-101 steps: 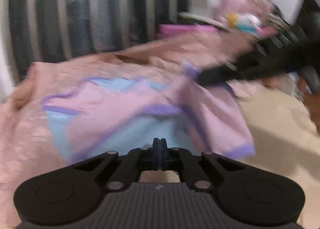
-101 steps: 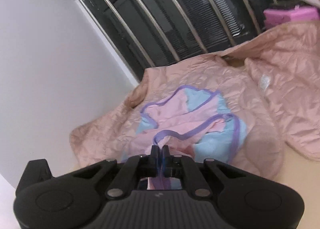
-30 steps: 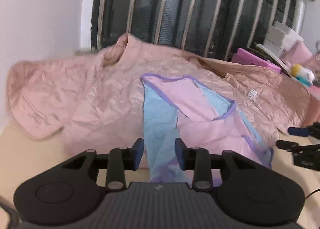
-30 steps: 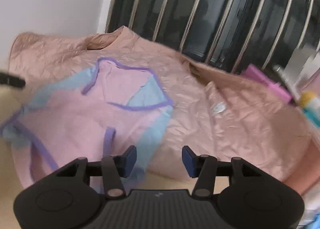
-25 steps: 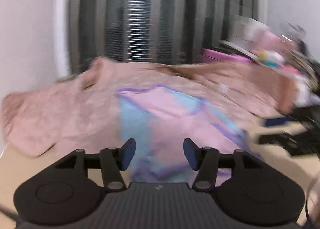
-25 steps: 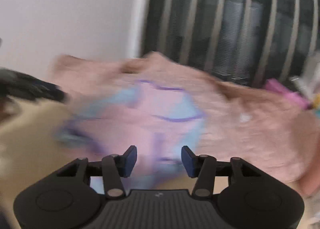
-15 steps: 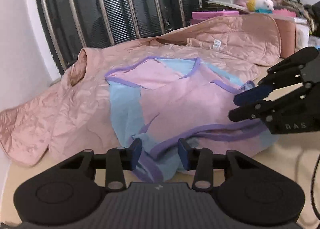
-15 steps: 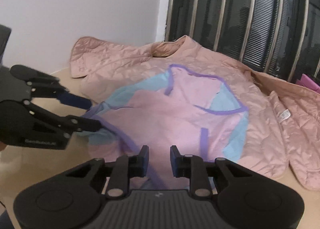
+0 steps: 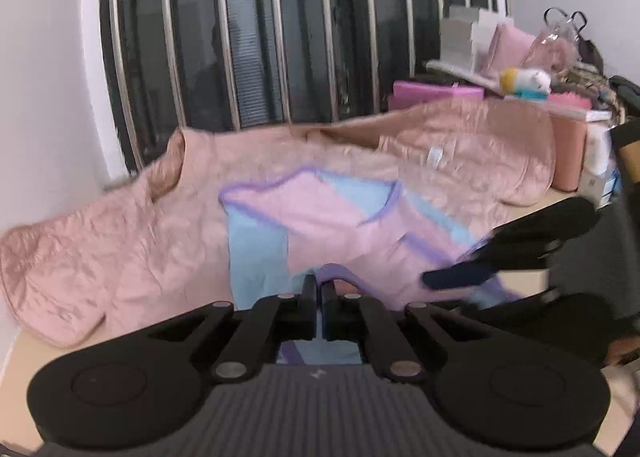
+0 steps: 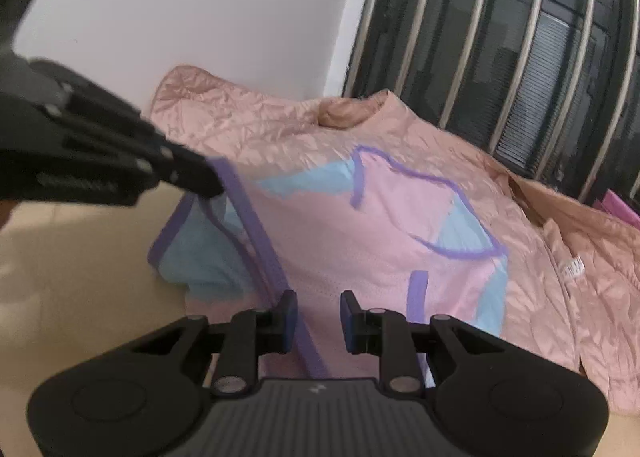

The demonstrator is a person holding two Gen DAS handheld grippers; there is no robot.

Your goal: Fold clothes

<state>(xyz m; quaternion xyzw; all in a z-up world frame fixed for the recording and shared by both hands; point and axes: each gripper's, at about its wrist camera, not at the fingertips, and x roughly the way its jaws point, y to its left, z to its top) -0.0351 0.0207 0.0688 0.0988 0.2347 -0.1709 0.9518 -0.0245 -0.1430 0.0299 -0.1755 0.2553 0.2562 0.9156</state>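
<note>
On the pink jacket [image 10: 560,281] lies the top [image 10: 380,225]; left gripper [image 9: 319,289] is clamped on its purple hem, right gripper [image 10: 318,311] part-open over the hem, pinching nothing. Gripping step; next, right must close

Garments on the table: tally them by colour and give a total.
Pink, blue and purple-trimmed top: 1
Peach-pink quilted jacket: 1
Total: 2 garments. The top lies on the jacket; the left hand-held gripper is shut on its purple hem.
</note>
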